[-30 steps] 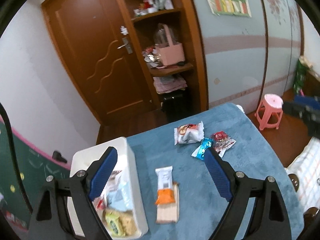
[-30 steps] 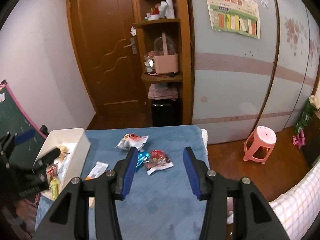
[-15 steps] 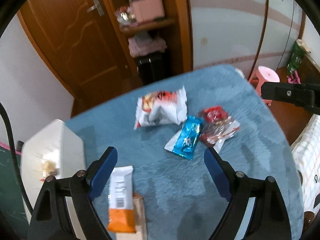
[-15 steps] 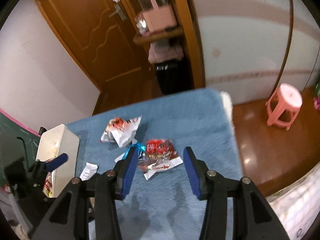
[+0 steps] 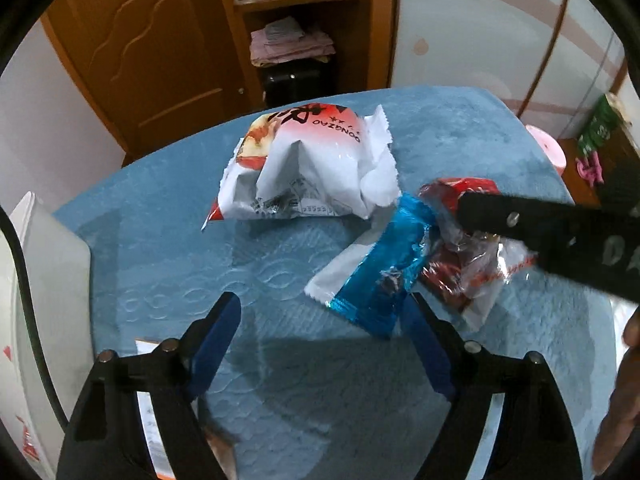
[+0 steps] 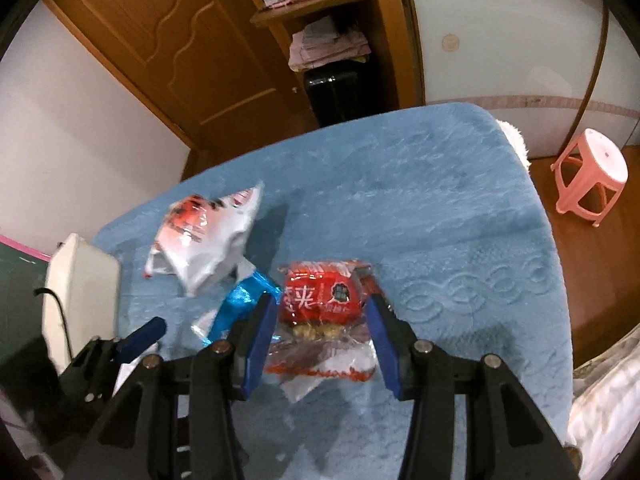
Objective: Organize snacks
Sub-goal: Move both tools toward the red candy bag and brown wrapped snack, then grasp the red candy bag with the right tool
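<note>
Blue cloth (image 6: 440, 208): 3 snack packs; L gripper (image 5: 324, 320) wide, R gripper (image 6: 322, 312) straddles red pack (image 6: 320, 292).

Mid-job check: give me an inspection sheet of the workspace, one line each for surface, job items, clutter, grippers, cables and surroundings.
Surface: blue textured cloth covers the table.
Job's things: white-and-red snack bag, blue wrapper and red snack pack lie close together; an orange-and-white bar sits mostly hidden behind the left gripper; white bin at the table's left edge.
Clutter: nothing seen.
Grippers: left gripper open over bare cloth, its jaws having just narrowed a little, nothing between them; right gripper straddles the red snack pack, pads not visibly pressing.
Cables: a dark cable runs by the bin.
Surroundings: wooden door, shelf unit, pink stool.
</note>
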`<state>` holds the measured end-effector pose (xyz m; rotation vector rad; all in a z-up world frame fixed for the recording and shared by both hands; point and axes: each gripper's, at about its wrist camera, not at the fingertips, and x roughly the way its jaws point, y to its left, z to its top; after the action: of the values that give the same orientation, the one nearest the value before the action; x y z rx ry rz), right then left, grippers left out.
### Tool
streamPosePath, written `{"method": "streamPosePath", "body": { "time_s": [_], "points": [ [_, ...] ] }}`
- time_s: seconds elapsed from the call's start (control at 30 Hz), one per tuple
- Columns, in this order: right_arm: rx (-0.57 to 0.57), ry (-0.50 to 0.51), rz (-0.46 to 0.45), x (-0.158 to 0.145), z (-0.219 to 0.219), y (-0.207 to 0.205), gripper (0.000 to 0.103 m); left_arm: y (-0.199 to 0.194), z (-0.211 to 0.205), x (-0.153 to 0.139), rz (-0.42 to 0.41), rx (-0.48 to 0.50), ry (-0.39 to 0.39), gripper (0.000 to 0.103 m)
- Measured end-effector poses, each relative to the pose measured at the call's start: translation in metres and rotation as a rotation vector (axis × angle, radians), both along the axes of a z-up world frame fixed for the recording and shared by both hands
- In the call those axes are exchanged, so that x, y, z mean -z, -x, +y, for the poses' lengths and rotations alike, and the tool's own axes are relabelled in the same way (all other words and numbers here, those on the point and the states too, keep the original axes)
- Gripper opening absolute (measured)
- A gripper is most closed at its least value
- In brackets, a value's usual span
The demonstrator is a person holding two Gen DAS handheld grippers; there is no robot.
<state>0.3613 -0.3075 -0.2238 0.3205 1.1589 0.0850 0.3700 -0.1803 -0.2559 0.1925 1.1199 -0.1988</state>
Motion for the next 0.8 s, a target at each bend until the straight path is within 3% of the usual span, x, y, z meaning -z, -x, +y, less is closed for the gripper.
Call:
{"method": "streamPosePath", "body": {
  "time_s": [0.2,0.33,0.53,0.7,0.8],
  "points": [
    [-0.016,-0.002,-0.006,0.005,0.001,0.003,0.048,-0.003,-0.014,0.003,-0.022,0.021,-0.022,0.082],
    [-0.03,0.01,0.009,0.003,-0.008,0.018,0.047,-0.003,-0.013,0.004,-0.03,0.014,0.006,0.082],
    [0.002,-0.036,0.042,-0.002,-0.034,0.047,0.046,-0.006,-0.01,0.007,-0.024,0.023,0.056,0.071],
    [0.042,-0.105,0.051,-0.003,-0.055,0.069,0.046,-0.001,-0.015,0.004,-0.014,0.062,0.061,0.053],
    [0.064,-0.132,0.047,-0.005,-0.065,0.084,0.046,0.002,-0.015,-0.001,0.021,0.052,0.099,0.051]
  ]
}}
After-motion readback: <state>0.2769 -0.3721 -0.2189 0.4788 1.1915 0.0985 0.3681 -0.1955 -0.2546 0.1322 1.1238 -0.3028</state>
